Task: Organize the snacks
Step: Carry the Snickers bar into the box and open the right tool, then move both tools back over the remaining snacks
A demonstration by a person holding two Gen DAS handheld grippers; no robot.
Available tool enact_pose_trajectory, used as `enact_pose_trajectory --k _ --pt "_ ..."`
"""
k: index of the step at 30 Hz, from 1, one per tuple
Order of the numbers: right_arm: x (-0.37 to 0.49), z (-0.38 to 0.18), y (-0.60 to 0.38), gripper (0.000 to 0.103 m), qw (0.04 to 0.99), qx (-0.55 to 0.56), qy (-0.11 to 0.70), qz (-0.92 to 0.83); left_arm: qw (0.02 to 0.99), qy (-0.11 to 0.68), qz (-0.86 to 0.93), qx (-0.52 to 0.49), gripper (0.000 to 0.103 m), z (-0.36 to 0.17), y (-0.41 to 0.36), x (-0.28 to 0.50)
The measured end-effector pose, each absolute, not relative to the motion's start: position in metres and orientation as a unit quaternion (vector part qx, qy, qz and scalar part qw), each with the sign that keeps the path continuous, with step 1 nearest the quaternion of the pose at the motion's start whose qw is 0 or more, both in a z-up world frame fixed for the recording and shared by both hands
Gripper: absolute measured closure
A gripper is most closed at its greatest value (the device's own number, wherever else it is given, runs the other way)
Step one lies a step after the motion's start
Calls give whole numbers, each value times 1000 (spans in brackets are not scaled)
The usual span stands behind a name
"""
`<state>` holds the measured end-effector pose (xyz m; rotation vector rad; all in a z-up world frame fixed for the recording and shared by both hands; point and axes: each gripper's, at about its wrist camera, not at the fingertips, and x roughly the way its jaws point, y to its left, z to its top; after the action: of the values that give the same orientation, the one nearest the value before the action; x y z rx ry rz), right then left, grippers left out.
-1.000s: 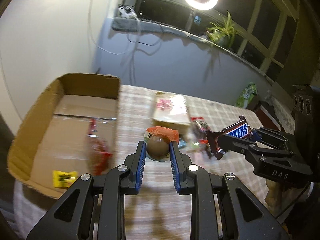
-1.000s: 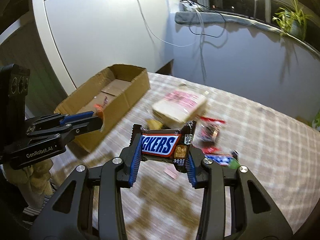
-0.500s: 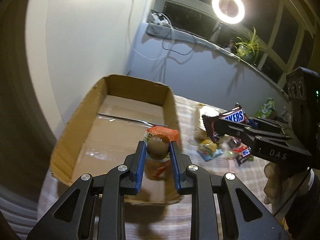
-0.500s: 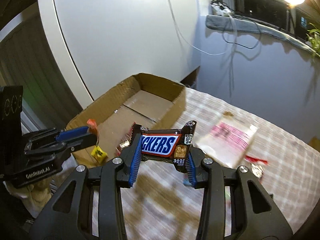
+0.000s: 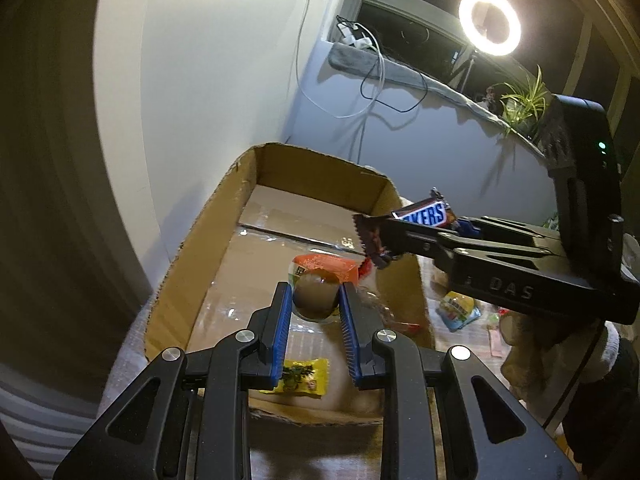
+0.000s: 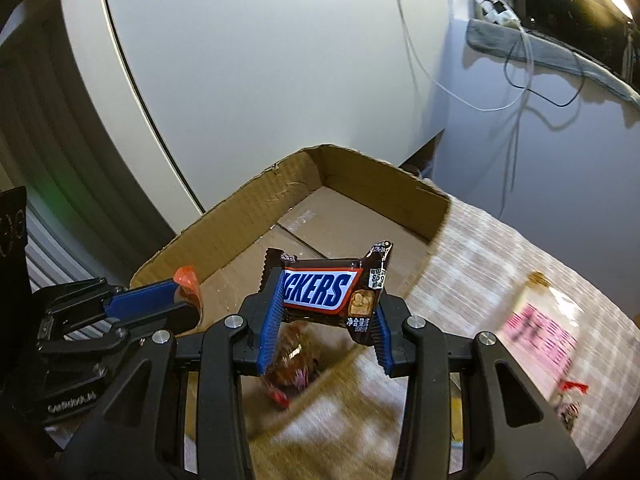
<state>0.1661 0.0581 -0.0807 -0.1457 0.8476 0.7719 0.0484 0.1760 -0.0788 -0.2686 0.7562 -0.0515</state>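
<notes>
The round brown snack, sealed in clear wrap with an orange top, sits pinched between the left gripper's blue pads, hanging over the box, probably so it can drop inside. The right gripper clamps a bar across its width, label facing the camera, above the box's near wall. The label reads "KERS" in blue on white, with small Chinese print beside it. A yellow packet and a reddish one lie in the box. Other snacks wait on the checked tablecloth.
</notes>
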Motion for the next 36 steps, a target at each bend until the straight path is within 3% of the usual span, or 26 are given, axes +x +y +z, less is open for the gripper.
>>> enact_pose_trajectory --k 7,9,10,11,12,13,14,36 --pt "177 -89 74 62 832 -79 406 370 918 373 -16 -133 77 -81 182 52" --pt "178 -89 74 47 834 -81 404 367 918 374 -13 -133 74 -82 182 53" --pt "179 -88 74 28 837 -80 401 363 917 375 -14 -132 71 -83 182 53" --pt "179 -86 72 18 841 -78 396 361 917 376 -16 -131 64 -83 182 53" --pt "178 -84 71 16 843 -75 392 360 918 375 -15 -129 58 -83 181 53" --pt "179 -83 70 16 844 -73 391 361 919 373 -12 -127 41 -82 181 52" --pt "180 -82 69 16 844 -72 391 361 920 371 -10 -126 31 -82 181 52" --pt "167 -61 -11 12 867 -51 380 318 925 363 -17 -109 30 -70 157 49"
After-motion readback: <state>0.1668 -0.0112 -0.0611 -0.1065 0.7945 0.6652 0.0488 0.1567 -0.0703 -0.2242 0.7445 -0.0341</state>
